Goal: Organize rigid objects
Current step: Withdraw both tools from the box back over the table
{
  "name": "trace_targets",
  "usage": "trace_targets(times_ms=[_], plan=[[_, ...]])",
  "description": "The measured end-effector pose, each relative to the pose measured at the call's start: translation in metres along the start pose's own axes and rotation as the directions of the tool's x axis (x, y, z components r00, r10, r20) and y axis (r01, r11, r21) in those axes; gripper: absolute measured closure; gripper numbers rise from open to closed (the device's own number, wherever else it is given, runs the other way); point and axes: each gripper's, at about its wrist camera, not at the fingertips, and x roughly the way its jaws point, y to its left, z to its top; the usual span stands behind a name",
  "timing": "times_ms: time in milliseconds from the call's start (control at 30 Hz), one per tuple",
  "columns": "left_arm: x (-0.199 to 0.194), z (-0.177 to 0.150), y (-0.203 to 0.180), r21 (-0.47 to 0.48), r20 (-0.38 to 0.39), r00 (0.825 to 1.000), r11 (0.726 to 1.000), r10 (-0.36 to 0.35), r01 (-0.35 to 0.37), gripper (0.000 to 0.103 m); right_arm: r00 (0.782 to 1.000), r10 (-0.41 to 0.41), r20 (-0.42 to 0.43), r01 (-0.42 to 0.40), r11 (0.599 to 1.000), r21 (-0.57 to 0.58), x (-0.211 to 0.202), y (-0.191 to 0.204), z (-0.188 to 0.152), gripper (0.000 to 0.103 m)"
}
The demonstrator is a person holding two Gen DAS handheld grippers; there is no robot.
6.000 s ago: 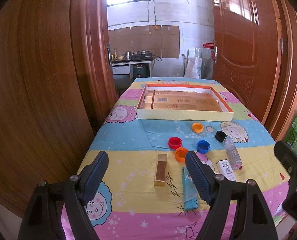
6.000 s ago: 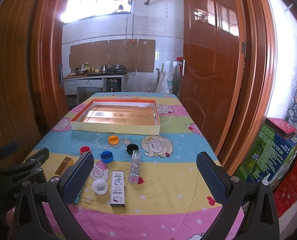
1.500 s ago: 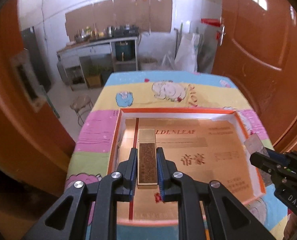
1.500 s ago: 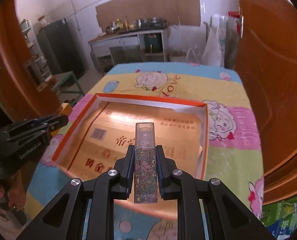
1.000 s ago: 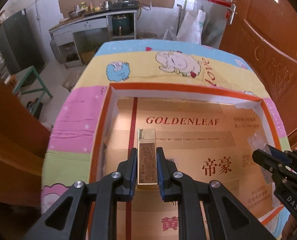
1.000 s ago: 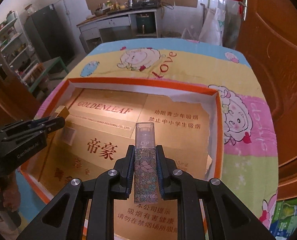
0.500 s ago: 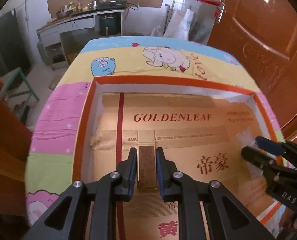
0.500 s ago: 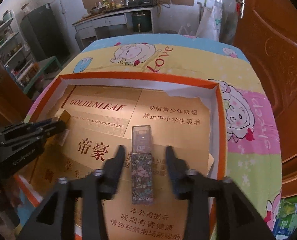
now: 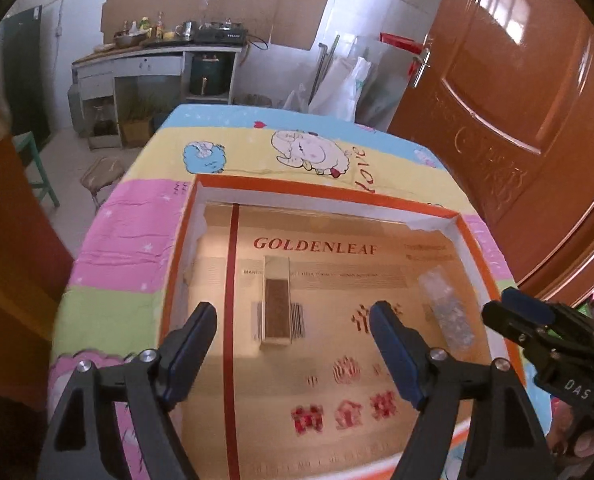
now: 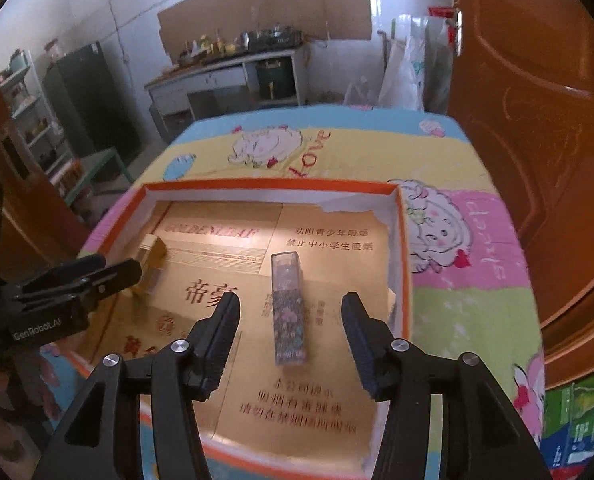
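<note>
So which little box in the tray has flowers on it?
The flowery clear-capped one, lying between the right tool's open jaws. The other is plain gold and brown.

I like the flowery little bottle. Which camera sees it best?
The right wrist view: the flowery bottle lies sharp and central in the orange tray. The left wrist view shows it only pale and blurry at the tray's right side.

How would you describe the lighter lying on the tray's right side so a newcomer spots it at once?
Find the orange-rimmed tray on the cartoon tablecloth. On its gold floor, the lighter lies flat right of the gold box: clear-capped with floral print.
</note>
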Motion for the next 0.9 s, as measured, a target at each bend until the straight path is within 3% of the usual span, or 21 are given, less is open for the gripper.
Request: trace_targets(times_ms=[367,467,633,800,900], plan=[[-0.09,-0.051,-0.027,0.086,0.155,0.988,0.996,0.0,-0.013,0.029,0.984,-0.027,0.177,0.027,1.0,0.004,-0.107,0.019,-0.053,0.048],[-0.116,-0.071,-0.034,0.11,0.212,0.976,0.992,0.042,-0.066,0.029,0.977,-0.026,0.211,0.026,1.0,0.002,-0.132,0.027,-0.075,0.048],[-0.149,-0.114,-0.048,0.141,0.272,0.947,0.967,0.168,-0.212,0.029,0.971,-0.003,0.239,0.004,1.0,-0.002,-0.167,0.044,-0.117,0.047],[-0.17,-0.15,-0.044,0.102,0.271,0.948,0.975,0.166,-0.2,0.029,0.969,0.002,0.246,0.002,1.0,-0.016,-0.188,0.058,-0.155,0.047],[-0.181,-0.169,-0.046,0.104,0.292,0.939,0.97,0.181,-0.219,0.029,0.97,0.001,0.245,0.003,1.0,-0.018,-0.196,0.064,-0.176,0.047]])
